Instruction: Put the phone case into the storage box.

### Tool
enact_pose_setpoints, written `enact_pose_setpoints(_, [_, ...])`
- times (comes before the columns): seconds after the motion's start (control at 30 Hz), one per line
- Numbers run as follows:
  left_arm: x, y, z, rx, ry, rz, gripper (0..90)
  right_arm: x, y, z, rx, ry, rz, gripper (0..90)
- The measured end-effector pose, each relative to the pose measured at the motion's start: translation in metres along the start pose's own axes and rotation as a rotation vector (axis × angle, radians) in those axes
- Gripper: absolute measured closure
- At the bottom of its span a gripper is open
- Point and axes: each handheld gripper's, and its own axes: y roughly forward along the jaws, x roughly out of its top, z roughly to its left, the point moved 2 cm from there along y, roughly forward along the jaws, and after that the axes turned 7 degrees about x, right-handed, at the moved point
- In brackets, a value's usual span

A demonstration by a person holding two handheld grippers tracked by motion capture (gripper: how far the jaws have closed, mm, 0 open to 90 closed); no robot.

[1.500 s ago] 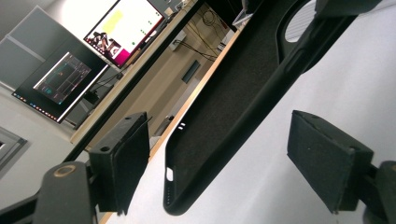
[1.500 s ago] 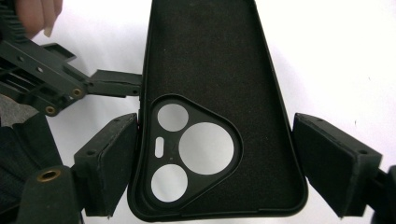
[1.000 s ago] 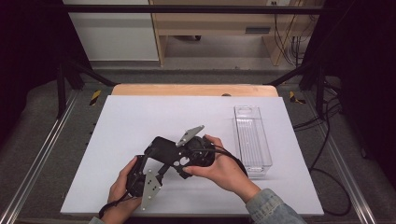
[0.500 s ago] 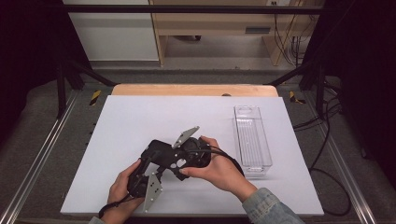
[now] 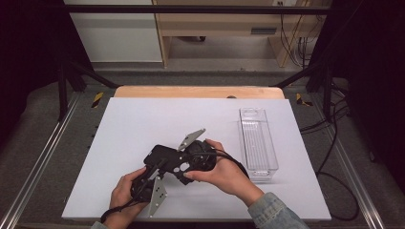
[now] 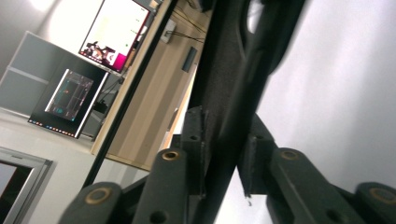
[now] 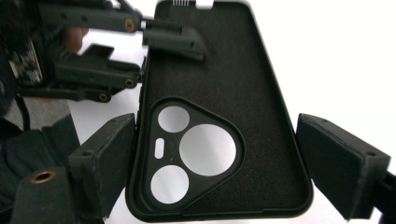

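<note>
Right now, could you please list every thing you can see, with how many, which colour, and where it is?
phone case: one, black, empty, above the near middle of the table, between the two grippers
clear tray: one, transparent, long and narrow, on the right side of the table, apart from the hands
table: one, white top with a wooden strip at its far edge
monitor: one, lit screen, in the room beyond the table, seen in the left gripper view
left gripper: one, black, jaws clamped on one long edge of the phone case
right gripper: one, black, a jaw on either side of the case's camera end; left jaw touching, right jaw apart
hands: two, left hand and right hand, at the near edge
</note>
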Motion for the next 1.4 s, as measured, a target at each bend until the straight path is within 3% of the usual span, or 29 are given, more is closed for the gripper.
enact_pose_setpoints(0.07, [-0.001,0.001,-0.002,-0.020,0.003,0.009,78.4,-0.001,0.001,-0.003,0.013,0.023,-0.043,13.4])
enact_pose_setpoints(0.17, [-0.004,0.003,-0.001,-0.036,-0.035,0.028,80.0,-0.006,0.000,-0.008,0.012,0.074,-0.153,9.5])
enact_pose_setpoints(0.2, [-0.004,0.003,-0.001,-0.036,-0.035,0.028,80.0,-0.006,0.000,-0.008,0.012,0.074,-0.153,9.5])
enact_pose_setpoints(0.23, [-0.007,0.004,0.000,-0.041,-0.073,0.036,80.1,-0.013,-0.002,-0.011,0.016,0.108,-0.244,7.2])
enact_pose_setpoints(0.27, [-0.007,0.004,0.000,-0.041,-0.073,0.036,80.1,-0.016,-0.003,-0.011,0.016,0.118,-0.277,7.1])
enact_pose_setpoints(0.3, [-0.010,0.005,0.001,-0.044,-0.099,0.050,80.1,-0.021,-0.005,-0.013,0.013,0.128,-0.321,6.5])
enact_pose_setpoints(0.43, [-0.015,0.007,0.002,-0.038,-0.125,0.079,80.1,-0.039,-0.009,-0.015,0.009,0.133,-0.400,8.1])
enact_pose_setpoints(0.6, [-0.017,0.010,0.002,-0.028,-0.170,0.100,80.1,-0.058,-0.010,-0.016,-0.025,0.137,-0.455,6.8])
enact_pose_setpoints(0.93, [-0.015,0.009,0.009,0.013,-0.246,0.078,80.1,-0.074,-0.008,-0.020,-0.106,0.153,-0.513,7.3])
enact_pose_setpoints(1.07, [-0.016,0.007,0.016,0.022,-0.315,0.058,80.1,-0.075,-0.007,-0.019,-0.109,0.156,-0.533,7.6])
enact_pose_setpoints(1.3, [-0.020,0.004,0.024,0.004,-0.480,0.025,80.1,-0.073,-0.003,-0.016,-0.123,0.146,-0.552,8.6])
enact_pose_setpoints(1.33, [-0.020,0.004,0.024,0.004,-0.480,0.025,80.1,-0.072,-0.002,-0.015,-0.124,0.146,-0.555,8.6])
enact_pose_setpoints(1.4, [-0.022,0.002,0.028,-0.007,-0.542,0.008,80.1,-0.072,0.000,-0.015,-0.123,0.147,-0.554,8.6])
